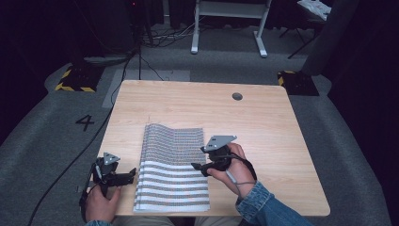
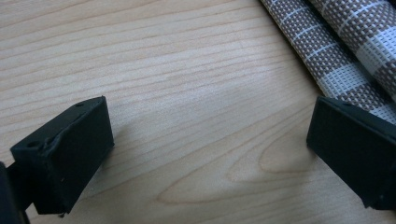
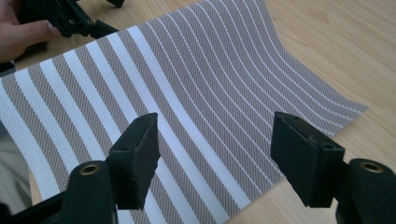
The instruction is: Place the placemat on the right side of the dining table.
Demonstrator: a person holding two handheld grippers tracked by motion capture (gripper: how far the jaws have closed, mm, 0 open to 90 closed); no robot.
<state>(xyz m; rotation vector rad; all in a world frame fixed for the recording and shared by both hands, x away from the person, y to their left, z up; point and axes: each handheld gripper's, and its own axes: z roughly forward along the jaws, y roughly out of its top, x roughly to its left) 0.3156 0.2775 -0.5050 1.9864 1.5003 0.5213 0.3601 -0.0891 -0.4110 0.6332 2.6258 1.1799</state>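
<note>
Left jaws: spread wide, nothing between them, low over bare wood just beside the mat's left edge.
Right jaws: also wide apart, gripping nothing, above the mat's right part.
Left gripper (image 1: 132,173): near the table's (image 1: 263,127) front left corner.
Right gripper (image 1: 194,166): over the mat's right edge.
Striped mat (image 1: 173,167): folded woven placemat lying at the front edge, far end curling up.
Left gripper view: folded layers (image 2: 336,51) rounded at the fold.
Right gripper view: left gripper (image 3: 100,16) and hand (image 3: 21,35) beyond the mat (image 3: 187,84).
</note>
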